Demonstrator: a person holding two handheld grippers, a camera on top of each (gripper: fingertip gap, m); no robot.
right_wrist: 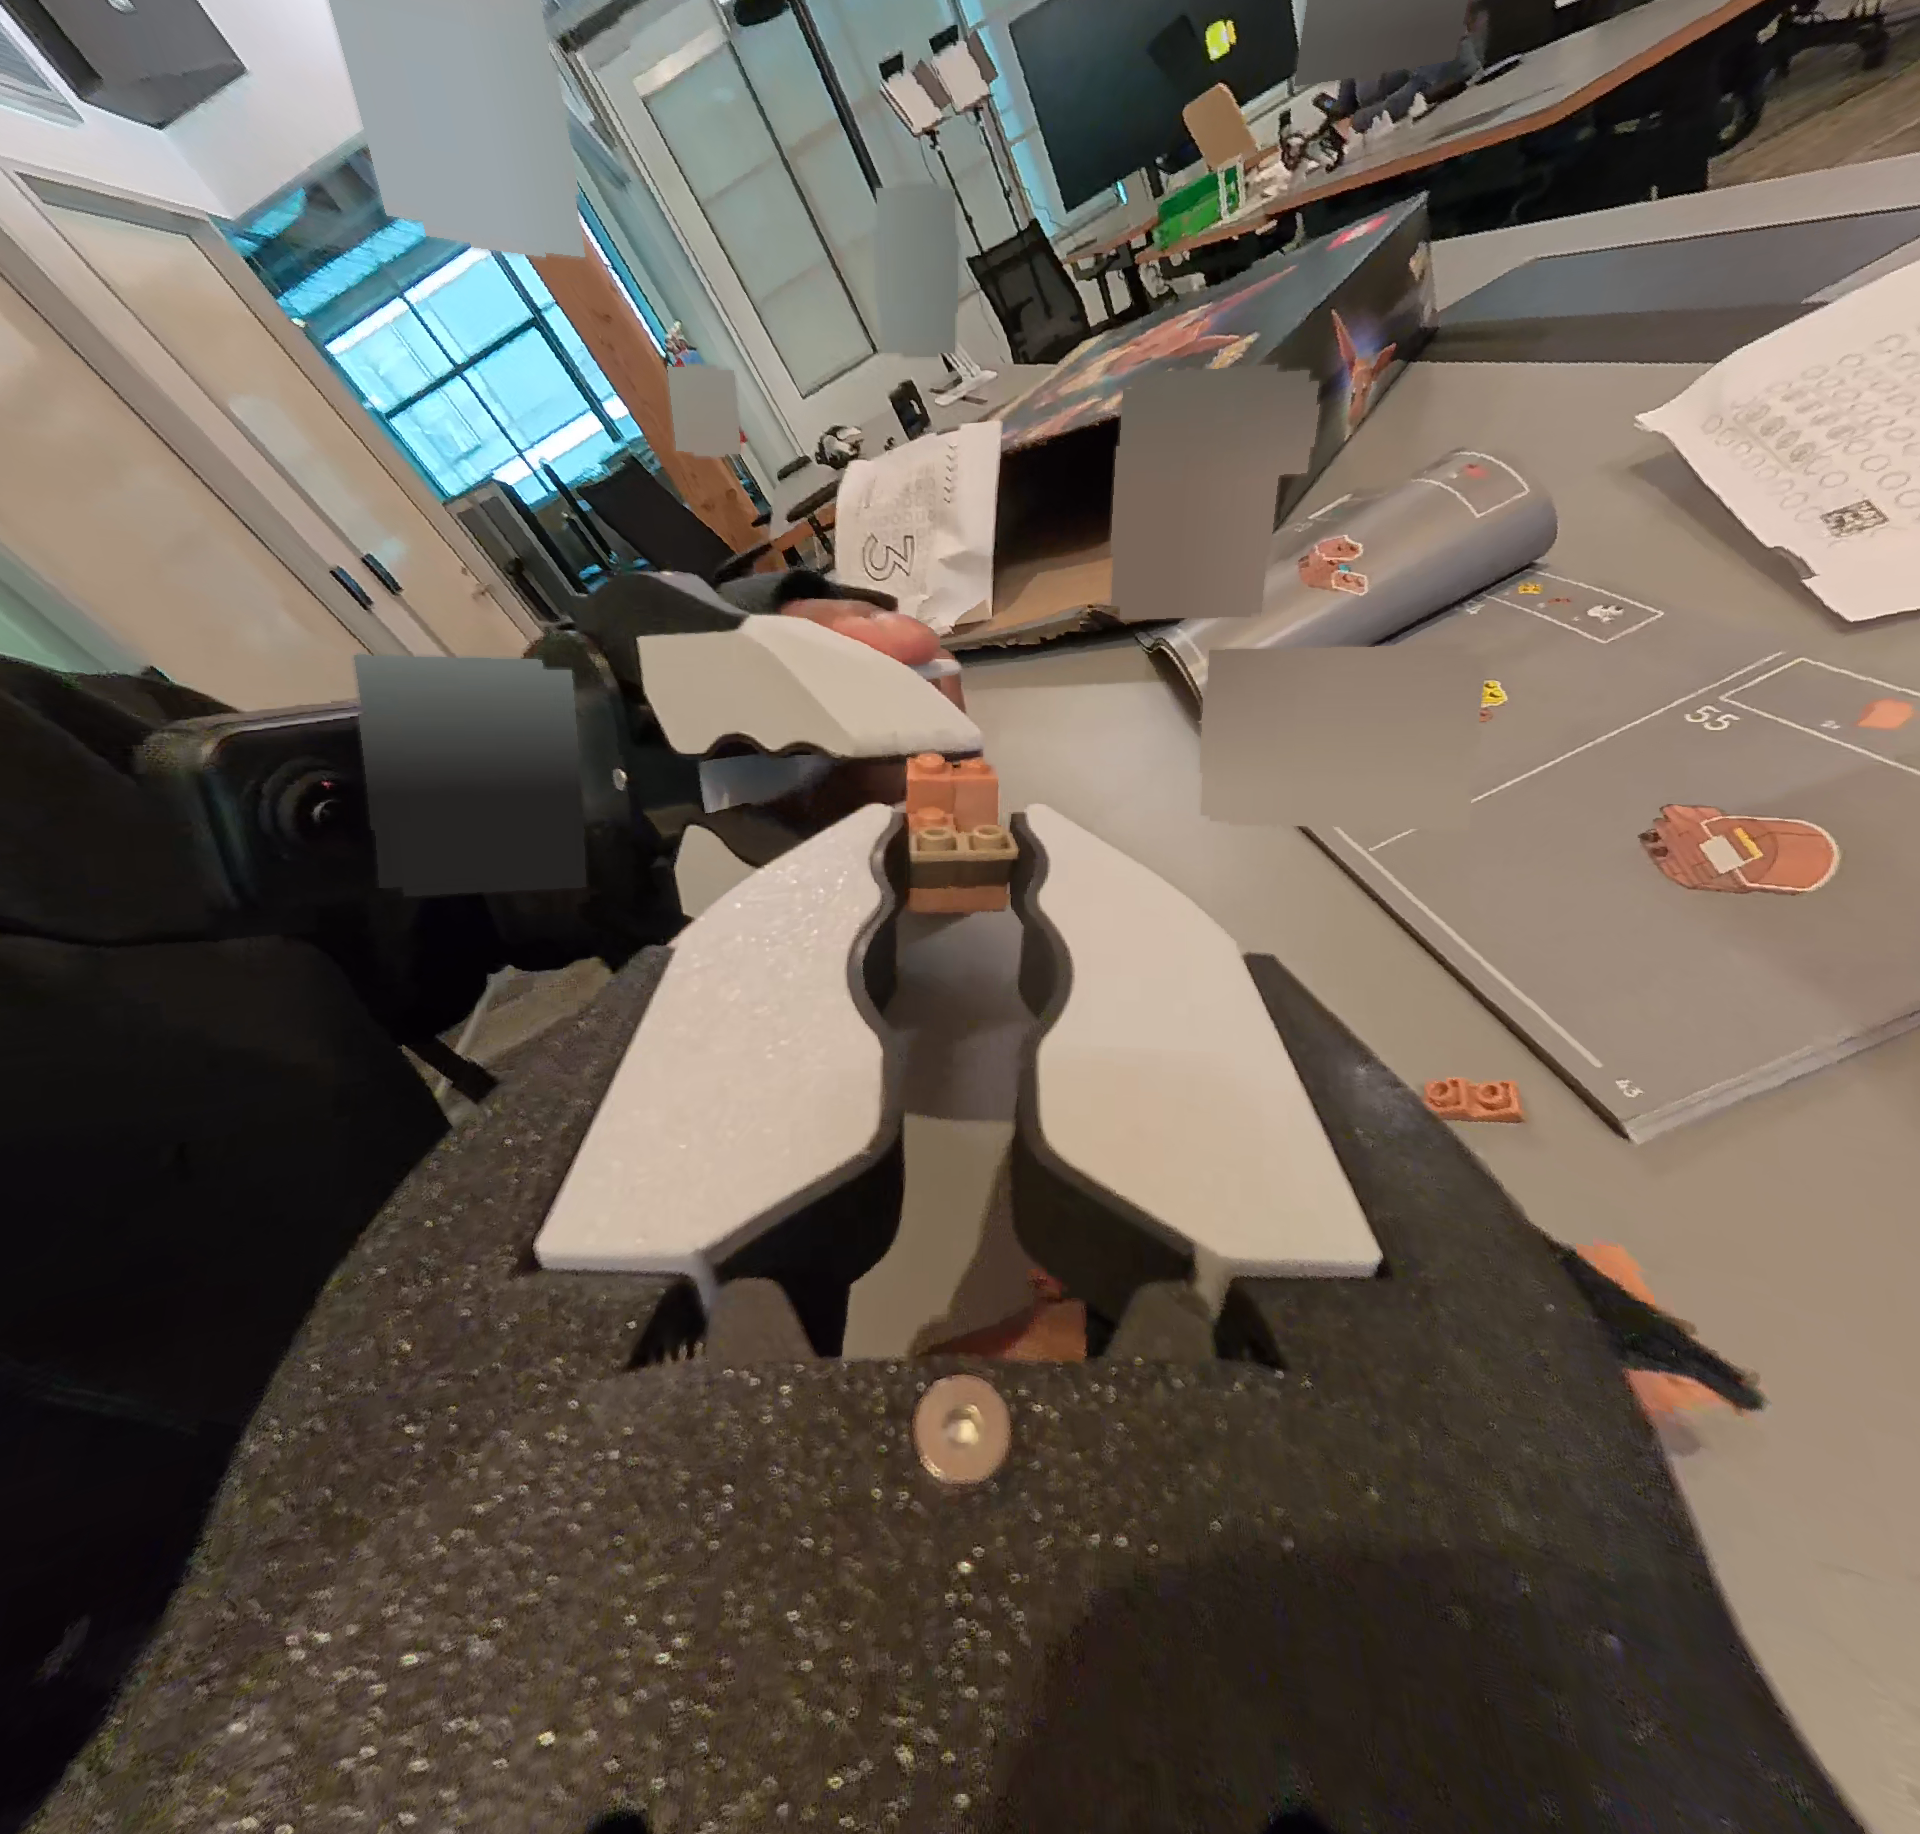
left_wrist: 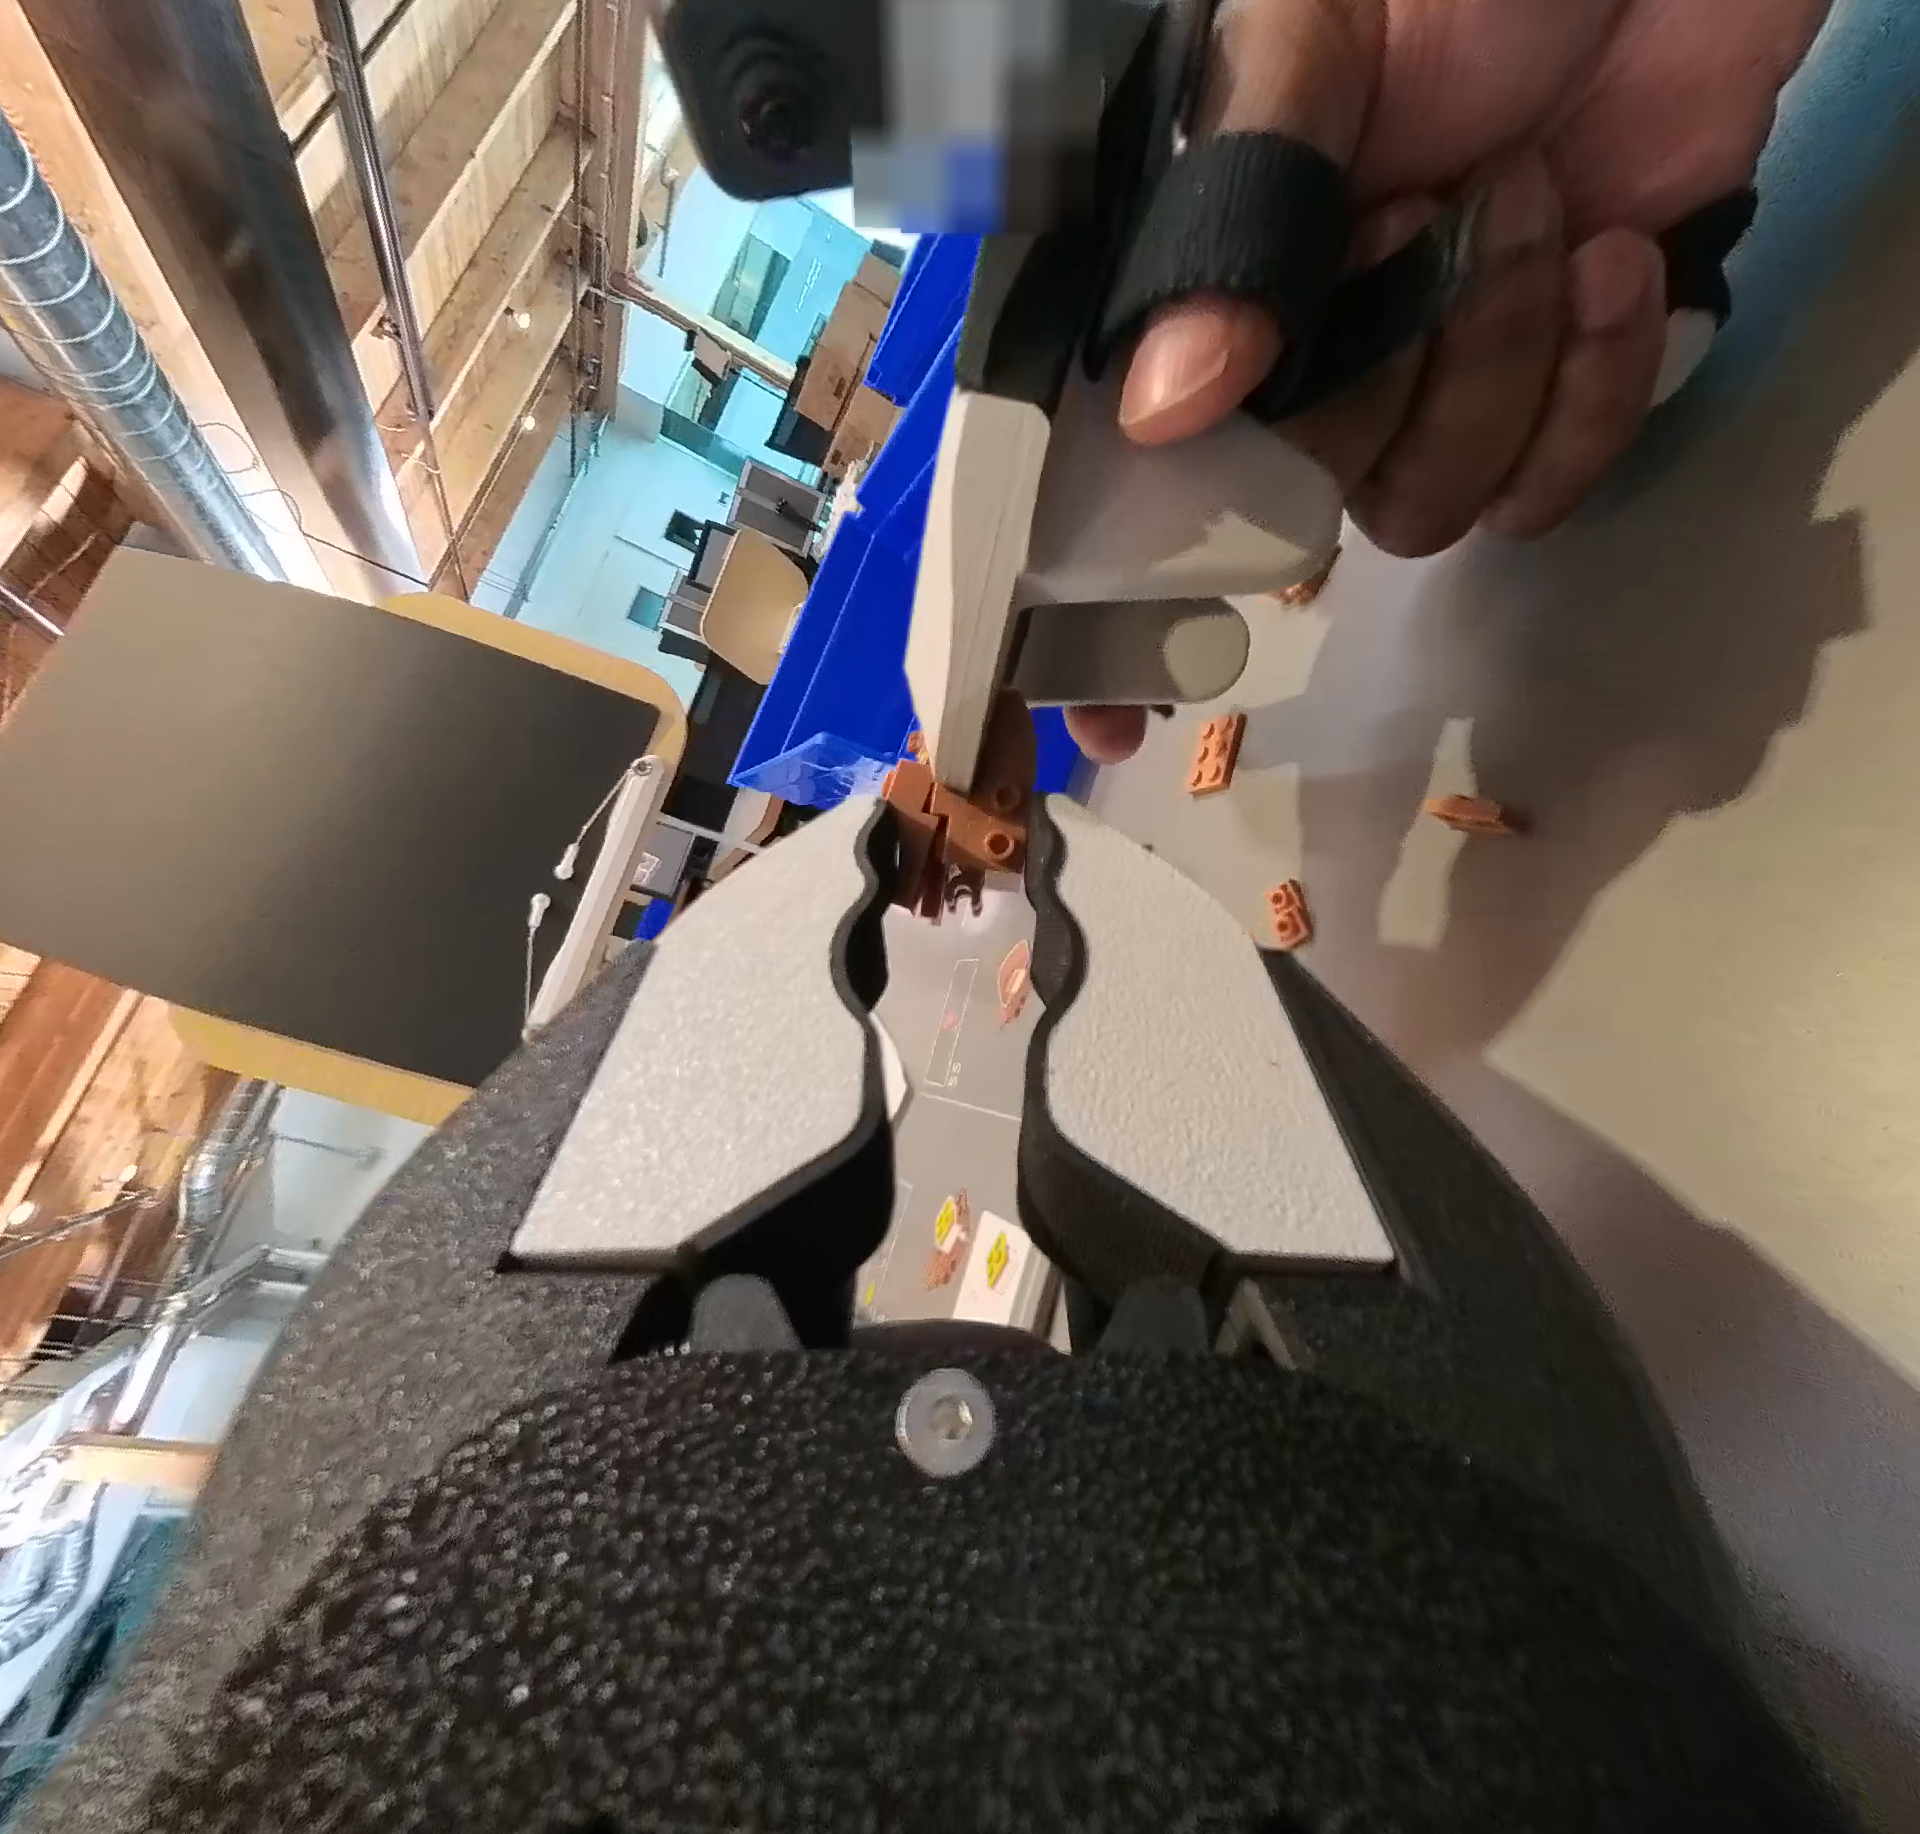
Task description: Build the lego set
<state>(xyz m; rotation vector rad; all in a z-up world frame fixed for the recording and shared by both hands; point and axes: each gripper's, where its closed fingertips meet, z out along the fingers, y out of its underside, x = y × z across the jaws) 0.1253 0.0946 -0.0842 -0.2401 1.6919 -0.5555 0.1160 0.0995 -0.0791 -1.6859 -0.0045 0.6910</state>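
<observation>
A small assembly of brown, orange and tan bricks hangs in the air between both grippers. My left gripper is shut on it, with a pad pressing each side of the brown cluster. My right gripper comes in from above, and its finger meets the assembly's far end. In the right wrist view, my right gripper is shut on the assembly's tan and brown end. The left gripper reaches in from the left, its upper finger lying on the orange bricks. A hand holds the right gripper.
Loose orange plates lie on the grey table. An open instruction booklet, an opened dark box and a white printed paper bag lie to the right. Blue bins stand behind. Left and right tips are no more than a few centimetres apart.
</observation>
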